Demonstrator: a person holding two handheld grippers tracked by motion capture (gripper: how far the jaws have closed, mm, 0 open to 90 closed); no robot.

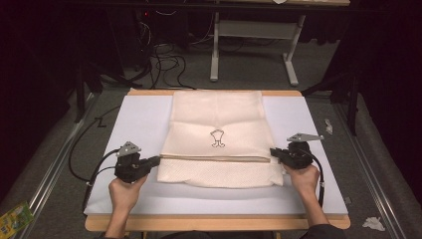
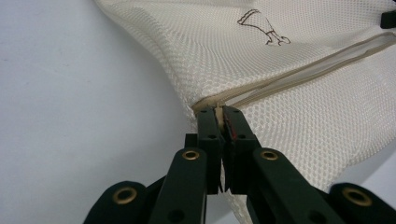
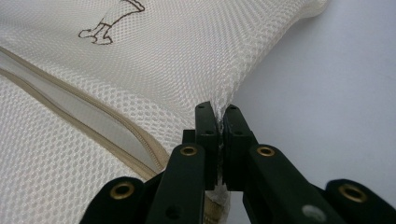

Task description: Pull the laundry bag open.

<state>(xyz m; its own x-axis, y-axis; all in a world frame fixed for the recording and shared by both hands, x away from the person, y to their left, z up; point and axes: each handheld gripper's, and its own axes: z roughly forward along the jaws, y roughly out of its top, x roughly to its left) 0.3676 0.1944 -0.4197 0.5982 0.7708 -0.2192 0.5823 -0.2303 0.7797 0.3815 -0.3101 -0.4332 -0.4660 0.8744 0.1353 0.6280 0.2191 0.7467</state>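
Observation:
A cream mesh bag with a small dark line drawing and a beige zipper lies on a white board. My left gripper is shut on the bag's left edge at the zipper's end; in the left gripper view the jaws pinch the beige fabric of the mesh bag. At the opposite edge my right gripper is shut on the mesh, and the right gripper view shows the bag bunched between the jaws. A hand holds each gripper.
The board rests on a wooden table with its front edge near the person. Cables trail from the left gripper over the table's left side. Beyond the table stand a white desk frame and loose cables on the grey floor.

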